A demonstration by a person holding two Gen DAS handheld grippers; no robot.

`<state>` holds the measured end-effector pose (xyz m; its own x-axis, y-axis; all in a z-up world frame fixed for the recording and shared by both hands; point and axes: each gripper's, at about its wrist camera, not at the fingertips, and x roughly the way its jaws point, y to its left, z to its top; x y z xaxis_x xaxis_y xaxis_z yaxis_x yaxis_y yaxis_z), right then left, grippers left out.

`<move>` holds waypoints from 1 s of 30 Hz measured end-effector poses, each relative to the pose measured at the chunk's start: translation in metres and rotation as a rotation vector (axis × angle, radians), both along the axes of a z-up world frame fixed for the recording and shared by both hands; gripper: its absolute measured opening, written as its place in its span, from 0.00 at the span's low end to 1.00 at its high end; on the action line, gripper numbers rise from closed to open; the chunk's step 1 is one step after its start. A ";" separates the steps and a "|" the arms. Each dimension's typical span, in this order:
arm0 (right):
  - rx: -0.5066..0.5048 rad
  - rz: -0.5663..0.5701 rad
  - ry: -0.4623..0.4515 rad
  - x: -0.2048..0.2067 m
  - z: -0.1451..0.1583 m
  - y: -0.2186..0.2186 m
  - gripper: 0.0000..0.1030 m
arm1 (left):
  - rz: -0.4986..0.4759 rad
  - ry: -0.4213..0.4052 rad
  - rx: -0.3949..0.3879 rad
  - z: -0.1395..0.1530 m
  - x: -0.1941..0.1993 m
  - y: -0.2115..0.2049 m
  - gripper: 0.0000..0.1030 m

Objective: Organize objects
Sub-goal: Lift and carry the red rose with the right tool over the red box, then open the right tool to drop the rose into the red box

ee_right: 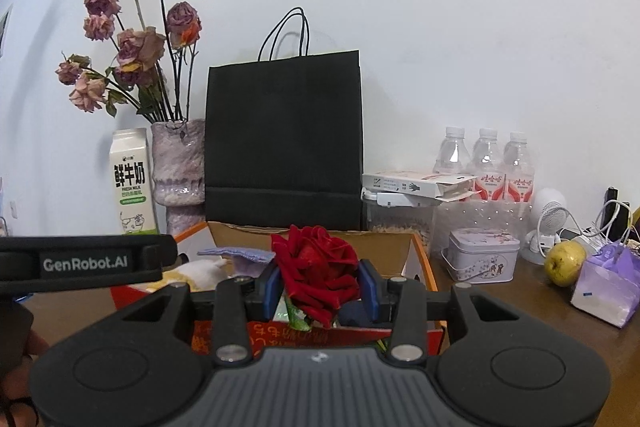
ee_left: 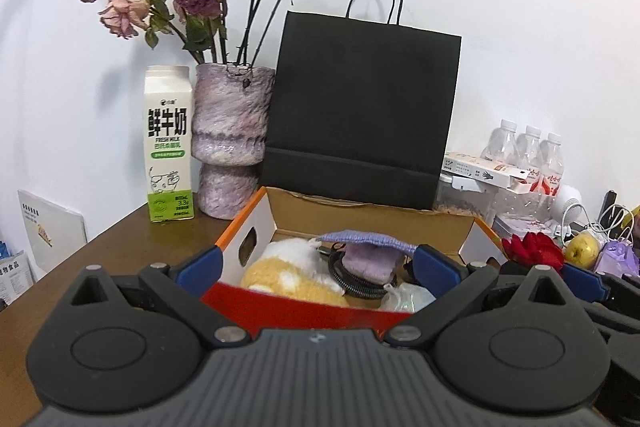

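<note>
An orange-and-red cardboard box sits on the brown table. It holds a yellow-white plush toy, a purple knitted piece, a black coiled cable and a clear plastic bag. My left gripper stands wide open over the box's near wall, with its pads touching nothing. Its black body shows at the left of the right wrist view. My right gripper is shut on a red rose, which it holds above the box's near right part.
Behind the box stand a black paper bag, a purple vase of dried roses and a milk carton. To the right are water bottles, a tin, a yellow fruit, a purple tissue pack, a small white fan and cables.
</note>
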<state>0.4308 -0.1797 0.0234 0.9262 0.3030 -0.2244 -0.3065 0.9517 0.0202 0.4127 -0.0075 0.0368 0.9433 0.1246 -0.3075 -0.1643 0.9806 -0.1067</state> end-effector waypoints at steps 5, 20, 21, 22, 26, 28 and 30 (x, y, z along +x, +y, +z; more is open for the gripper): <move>-0.001 -0.002 -0.004 0.017 -0.001 0.002 0.37 | 0.000 -0.005 0.005 0.000 0.016 0.000 1.00; -0.017 -0.015 0.004 0.072 -0.006 0.003 0.37 | 0.007 -0.008 0.012 0.000 0.065 0.012 1.00; -0.018 -0.015 0.005 0.075 -0.007 0.004 0.37 | 0.006 -0.006 0.014 -0.001 0.068 0.013 1.00; -0.019 -0.015 0.007 0.079 -0.007 0.004 0.37 | 0.005 -0.005 0.016 -0.001 0.071 0.013 1.00; -0.026 -0.009 0.011 0.091 -0.009 0.007 0.37 | -0.001 -0.001 0.026 -0.003 0.082 0.014 1.00; -0.032 0.000 0.015 0.097 -0.010 0.009 0.37 | -0.006 0.003 0.030 -0.005 0.087 0.015 1.00; -0.037 0.006 0.020 0.103 -0.011 0.010 0.38 | -0.003 0.007 0.035 -0.006 0.091 0.017 1.00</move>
